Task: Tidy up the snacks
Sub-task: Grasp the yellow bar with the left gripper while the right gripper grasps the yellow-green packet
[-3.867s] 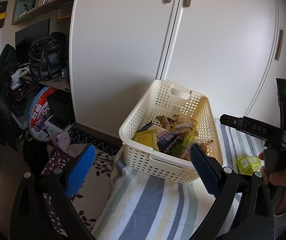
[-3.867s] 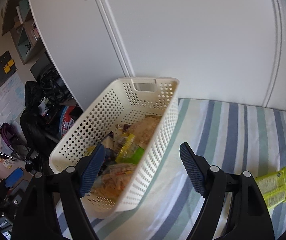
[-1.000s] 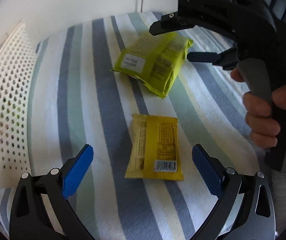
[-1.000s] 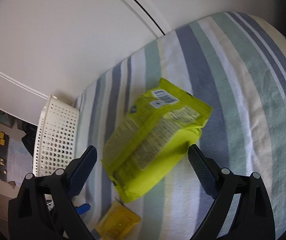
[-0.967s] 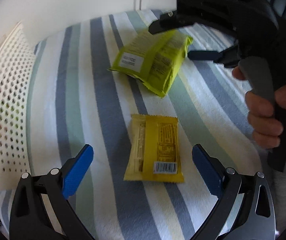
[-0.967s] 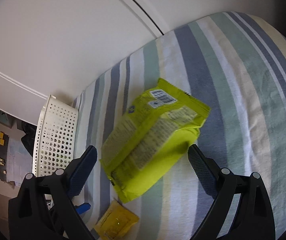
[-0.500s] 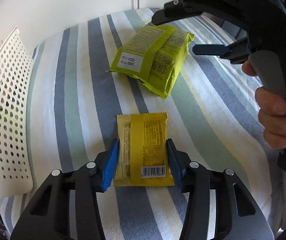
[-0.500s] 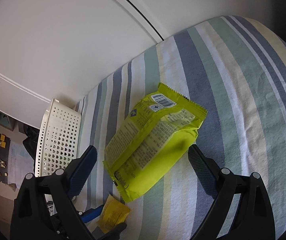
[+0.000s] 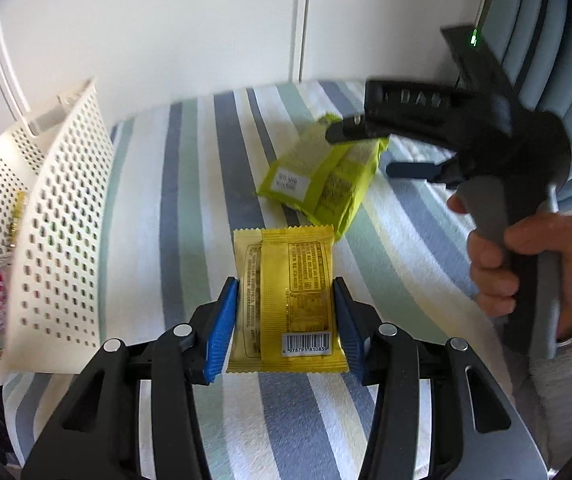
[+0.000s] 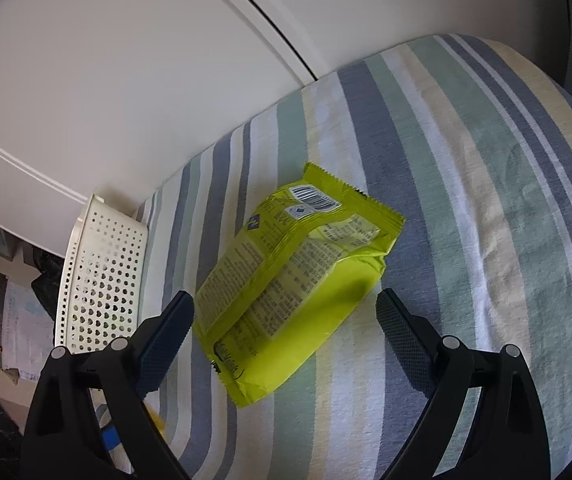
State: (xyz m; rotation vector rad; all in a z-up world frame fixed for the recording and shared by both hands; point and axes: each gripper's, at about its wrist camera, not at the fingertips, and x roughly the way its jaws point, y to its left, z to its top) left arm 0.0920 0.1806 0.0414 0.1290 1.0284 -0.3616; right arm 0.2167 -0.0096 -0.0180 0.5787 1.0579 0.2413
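Two snack packets on the striped bed, one already pinched.

The white perforated basket sits at nine o'clock. The lime-green bag lies between the right gripper's spread jaws; only this view shows that. The left gripper pinches the yellow packet edgewise, which might buckle and slip.

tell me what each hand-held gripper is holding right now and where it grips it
The left hand-held gripper is shut on the yellow snack packet, pads pressing its two long side edges near the barcode end. The right hand-held gripper holds nothing, open over the green bag.
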